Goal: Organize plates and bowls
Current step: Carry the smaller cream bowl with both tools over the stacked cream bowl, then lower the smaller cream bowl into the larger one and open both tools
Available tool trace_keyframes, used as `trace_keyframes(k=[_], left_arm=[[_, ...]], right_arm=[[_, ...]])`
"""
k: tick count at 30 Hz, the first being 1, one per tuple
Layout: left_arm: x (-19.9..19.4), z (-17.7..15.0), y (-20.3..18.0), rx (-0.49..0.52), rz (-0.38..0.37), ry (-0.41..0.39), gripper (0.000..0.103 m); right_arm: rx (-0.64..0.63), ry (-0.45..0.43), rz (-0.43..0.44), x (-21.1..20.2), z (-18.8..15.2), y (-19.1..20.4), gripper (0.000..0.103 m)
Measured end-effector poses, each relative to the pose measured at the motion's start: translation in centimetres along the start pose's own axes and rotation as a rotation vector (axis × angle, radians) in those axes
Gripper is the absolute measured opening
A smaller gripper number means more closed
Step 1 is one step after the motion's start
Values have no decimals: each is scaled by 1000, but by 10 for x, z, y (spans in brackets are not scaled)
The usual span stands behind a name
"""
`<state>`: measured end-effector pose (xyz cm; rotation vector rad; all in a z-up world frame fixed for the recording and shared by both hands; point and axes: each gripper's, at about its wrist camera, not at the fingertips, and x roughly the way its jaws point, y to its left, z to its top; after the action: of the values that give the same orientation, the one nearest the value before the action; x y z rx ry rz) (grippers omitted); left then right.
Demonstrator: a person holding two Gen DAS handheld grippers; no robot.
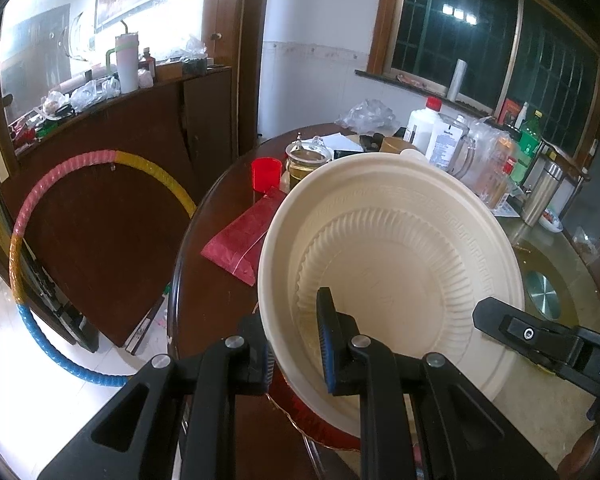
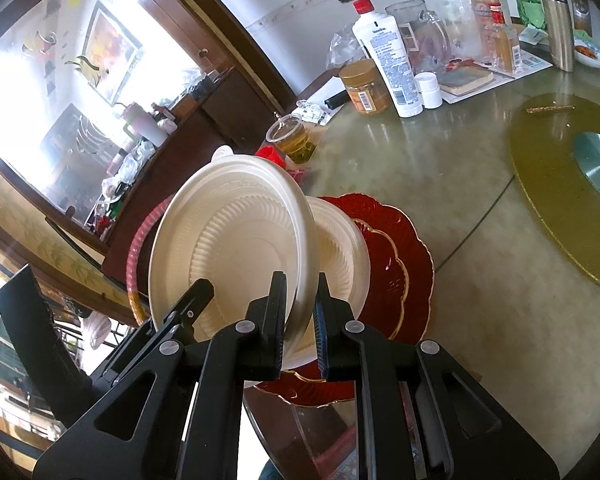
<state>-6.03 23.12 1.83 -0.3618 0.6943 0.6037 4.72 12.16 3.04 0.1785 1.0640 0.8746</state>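
Cream plate pinched at its rim by both grippers' fingers; red plates beneath only in right view.

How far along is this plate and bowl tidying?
Partly done: a cream bowl already sits on the red plates. In hand: both the left gripper and right gripper are shut on a cream plate, tilted above that stack. Left: setting it down.

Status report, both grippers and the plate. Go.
Left gripper and right gripper both shut on cream plate rim. Plate tilted above red plates. Nothing blocking.
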Motion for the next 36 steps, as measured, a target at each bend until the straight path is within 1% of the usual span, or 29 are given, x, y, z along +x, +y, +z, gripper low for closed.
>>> trace_keyframes(k=[9, 14, 17, 21, 23, 28, 36], left_arm=[[3, 0, 2, -3, -8, 11, 17], [9, 0, 6, -6, -18, 32, 18], [13, 2, 11, -18, -38, 53, 18], [15, 4, 12, -10, -46, 64, 17], [19, 5, 13, -6, -52, 83, 17], [21, 7, 13, 14, -48, 101, 18], [20, 6, 12, 33, -35, 97, 18]], right_arm=[[-2, 12, -8, 4, 2, 1, 12], [0, 19, -7, 5, 2, 2, 12], [2, 21, -2, 3, 3, 3, 12], [6, 29, -9, 6, 4, 4, 13], [15, 41, -12, 8, 4, 2, 13], [34, 63, -5, 11, 3, 0, 13], [38, 74, -7, 11, 3, -2, 14]])
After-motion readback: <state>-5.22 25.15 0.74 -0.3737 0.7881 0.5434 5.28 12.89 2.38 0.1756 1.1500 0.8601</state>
